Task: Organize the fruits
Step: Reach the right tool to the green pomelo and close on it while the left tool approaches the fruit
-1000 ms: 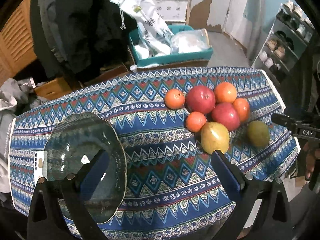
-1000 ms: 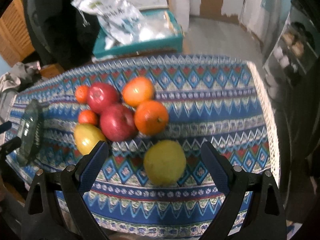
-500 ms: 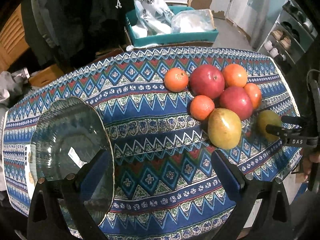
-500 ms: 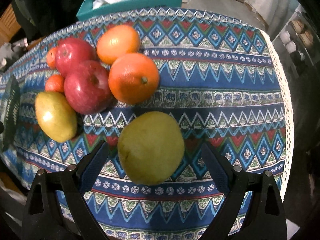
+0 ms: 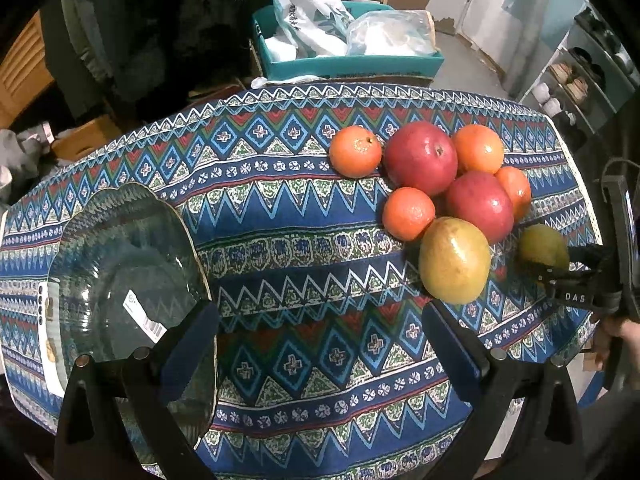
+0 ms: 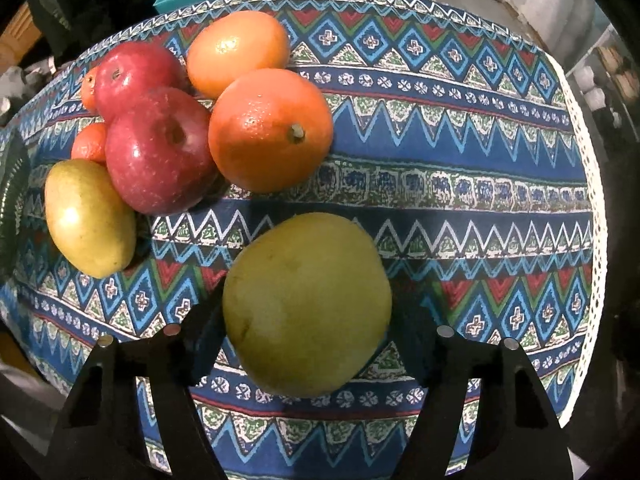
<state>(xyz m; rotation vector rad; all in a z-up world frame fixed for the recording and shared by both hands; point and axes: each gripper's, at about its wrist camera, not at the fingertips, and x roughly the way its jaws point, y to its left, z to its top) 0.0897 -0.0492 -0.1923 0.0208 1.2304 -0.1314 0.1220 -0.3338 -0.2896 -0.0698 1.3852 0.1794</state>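
A yellow-green pear [image 6: 306,304] lies alone on the patterned tablecloth [image 6: 460,152]. My right gripper [image 6: 308,332] reaches down over it with closing jaws, and both pads touch the pear's sides. The same pear [image 5: 542,244] shows in the left wrist view, with the right gripper's fingers [image 5: 560,276] around it. Left of it lies a cluster: two red apples [image 6: 158,156], several oranges [image 6: 270,130] and a yellow pear [image 6: 90,218]. My left gripper [image 5: 318,312] hangs open over bare cloth. Its left finger [image 5: 188,340] is over the rim of an empty glass bowl [image 5: 120,264].
The table's right edge with white lace trim [image 6: 592,184] runs close to the green pear. Behind the table stands a teal box [image 5: 348,62] holding plastic bags. A shelf [image 5: 580,80] with small items stands at the far right. A hand [image 5: 620,328] holds the right gripper.
The right gripper has come down over the green pear and its fingers have closed in onto its sides. The left gripper has sunk a little toward the cloth and bowl.
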